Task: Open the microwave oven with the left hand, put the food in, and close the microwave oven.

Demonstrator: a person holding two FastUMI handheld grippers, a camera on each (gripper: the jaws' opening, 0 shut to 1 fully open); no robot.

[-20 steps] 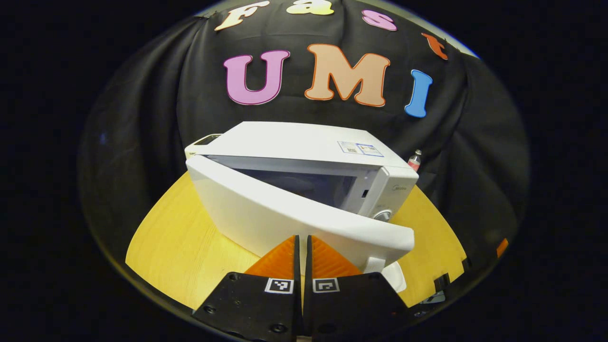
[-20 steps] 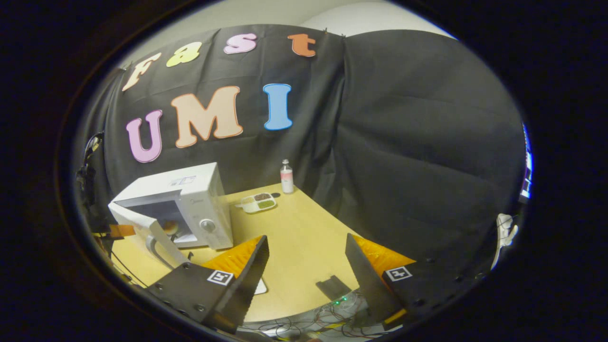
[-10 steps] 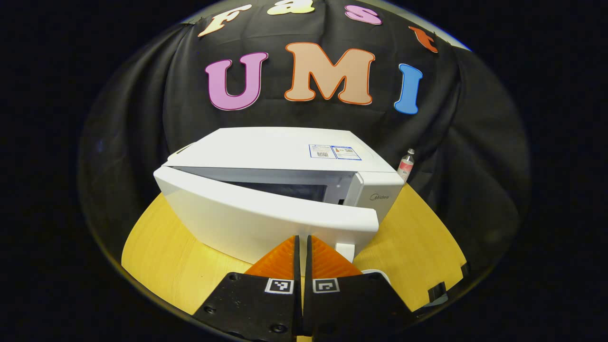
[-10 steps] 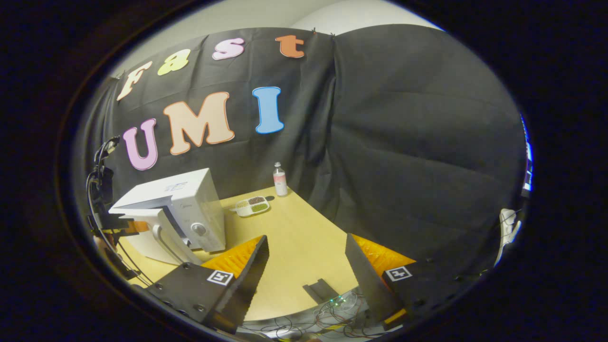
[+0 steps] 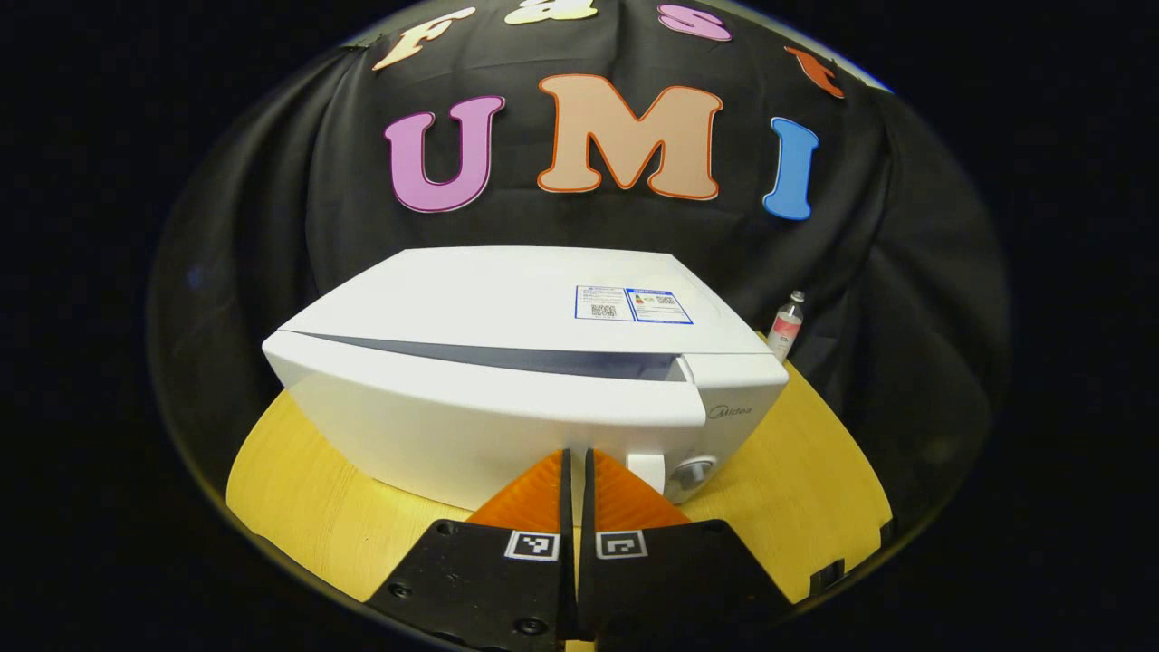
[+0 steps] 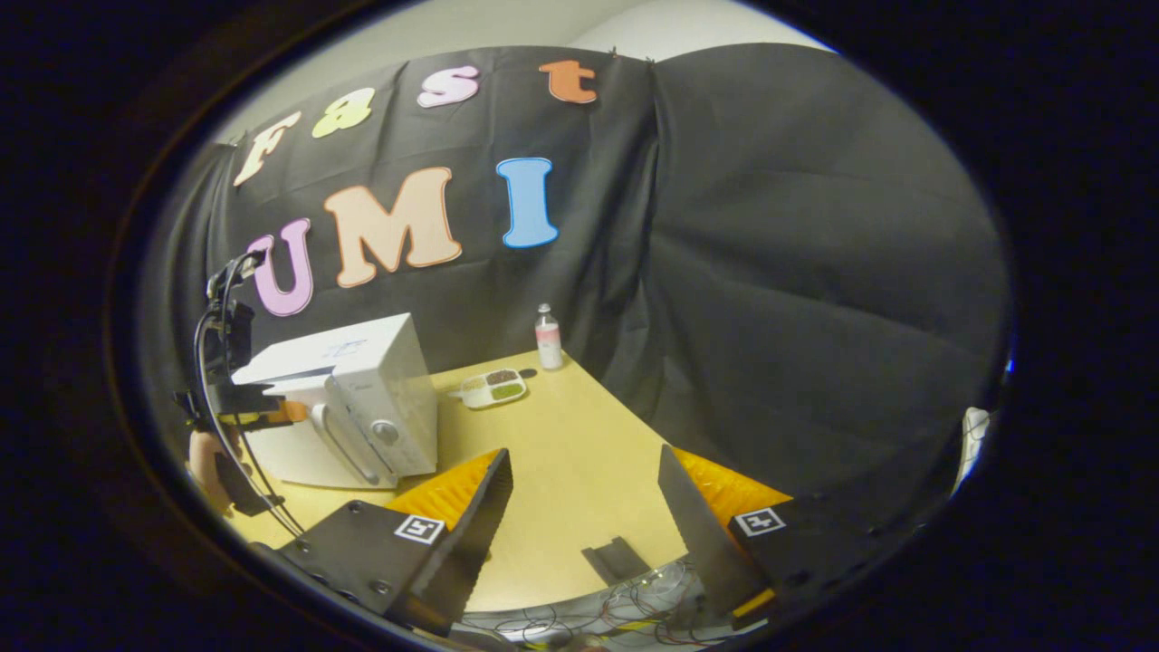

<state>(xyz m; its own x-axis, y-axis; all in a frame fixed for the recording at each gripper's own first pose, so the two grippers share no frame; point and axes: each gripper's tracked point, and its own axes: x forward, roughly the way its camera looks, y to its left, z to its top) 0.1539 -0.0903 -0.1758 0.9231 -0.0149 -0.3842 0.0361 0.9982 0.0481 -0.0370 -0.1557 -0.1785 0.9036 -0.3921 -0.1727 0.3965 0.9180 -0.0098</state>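
In the left gripper view, the microwave oven (image 5: 507,362) sits on the yellow wooden table (image 5: 308,489) in front of the black cloth wall, its door (image 5: 471,417) nearly shut, with a thin dark gap along the top edge. The left gripper (image 5: 576,480) has its fingers pressed together, empty, with the tips right at the lower front of the door; whether they touch it I cannot tell. The door looks stiff, smooth and hinged on its left side, so a flat push near the free edge by the control panel should latch it; the body looks heavy enough to stay put. The knob (image 5: 693,473) sits just right of the fingertips and is best avoided. A small bottle (image 5: 786,324) stands behind the oven's right corner, well clear. In the right gripper view, the right gripper (image 6: 584,493) hangs with fingers spread wide and empty over bare table, well apart from the oven (image 6: 353,398). A sectioned tray (image 6: 493,388) lies near the bottle (image 6: 547,337) at the far edge. A hand (image 6: 210,457) holds the left gripper at the door, with a cable trailing nearby.
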